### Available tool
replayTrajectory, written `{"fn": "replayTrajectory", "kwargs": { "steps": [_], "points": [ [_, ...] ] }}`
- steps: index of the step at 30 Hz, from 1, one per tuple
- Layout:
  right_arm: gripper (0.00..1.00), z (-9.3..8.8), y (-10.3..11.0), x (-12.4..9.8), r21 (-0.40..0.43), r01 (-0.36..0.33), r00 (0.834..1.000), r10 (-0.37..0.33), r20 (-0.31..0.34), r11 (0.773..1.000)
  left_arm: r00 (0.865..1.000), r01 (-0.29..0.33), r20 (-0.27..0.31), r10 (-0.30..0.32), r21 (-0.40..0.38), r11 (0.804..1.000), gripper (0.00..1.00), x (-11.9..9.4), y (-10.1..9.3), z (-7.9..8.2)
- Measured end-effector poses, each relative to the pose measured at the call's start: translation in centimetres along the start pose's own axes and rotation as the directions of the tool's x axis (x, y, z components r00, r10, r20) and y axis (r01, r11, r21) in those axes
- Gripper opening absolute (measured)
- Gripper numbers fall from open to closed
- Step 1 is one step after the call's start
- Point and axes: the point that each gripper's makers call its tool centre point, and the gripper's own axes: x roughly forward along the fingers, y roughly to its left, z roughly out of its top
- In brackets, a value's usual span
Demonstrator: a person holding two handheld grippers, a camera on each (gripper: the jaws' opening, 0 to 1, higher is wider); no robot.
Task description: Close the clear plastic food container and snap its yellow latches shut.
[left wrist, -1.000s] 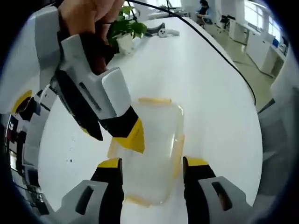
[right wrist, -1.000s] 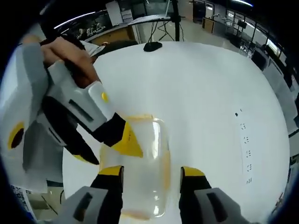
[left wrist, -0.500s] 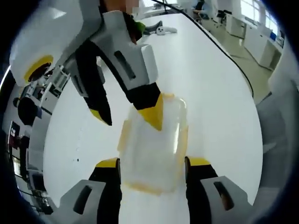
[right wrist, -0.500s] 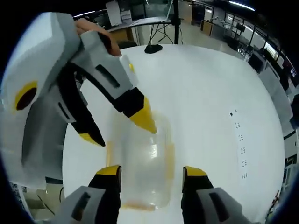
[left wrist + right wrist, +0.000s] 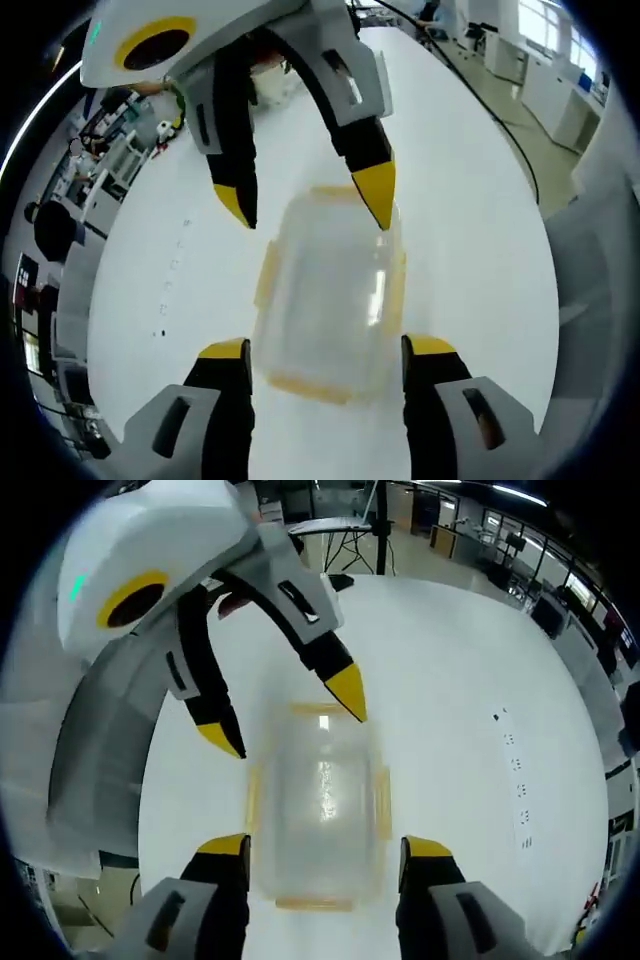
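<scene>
I am holding both tools wide open, gripping nothing: the left gripper (image 5: 325, 350) and right gripper (image 5: 325, 845) are hovering over opposite ends of the clear rectangular plastic container with yellow latches (image 5: 330, 295), lying mid-worktop on the white round table (image 5: 450, 680).

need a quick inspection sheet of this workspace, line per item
surface: white table, bare around the job.
job's things: clear container with lid on, lying flat; yellow latches on all four sides; whether they are snapped cannot be told.
clutter: nothing seen near the container.
grippers: left gripper and right gripper both open, facing each other over the container, jaws straddling it, neither gripping.
cables: black cable running along the table's far edge.
surroundings: office room with desks; a tripod past the table; row of small marks on the tabletop.
</scene>
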Motion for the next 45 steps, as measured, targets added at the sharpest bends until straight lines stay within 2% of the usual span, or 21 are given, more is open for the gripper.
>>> {"fn": "replayTrajectory", "kwargs": {
  "steps": [15,24,28,45],
  "points": [
    [0.63,-1.0,1.1,0.1,-0.011,0.019,1.0,-0.019,-0.01,1.0,1.0,0.018,-0.022,-0.017,0.036,0.999,0.68,-0.3,0.5,-0.8],
    [0.68,-1.5,0.9,0.1,-0.016,0.048,0.999,-0.049,-0.009,0.999,1.0,0.011,-0.027,-0.01,0.065,0.998,0.74,-0.3,1.0,-1.3],
    [0.72,-1.7,1.0,0.5,-0.022,0.055,0.998,-0.055,-0.013,0.998,0.999,0.011,-0.036,-0.008,0.075,0.997,0.77,0.0,1.3,-1.7],
    [0.78,-2.4,0.8,1.8,-0.025,0.074,0.997,-0.075,-0.022,0.997,0.998,0.017,-0.064,-0.011,0.101,0.995,0.85,1.4,1.4,-2.5]
  ]
}}
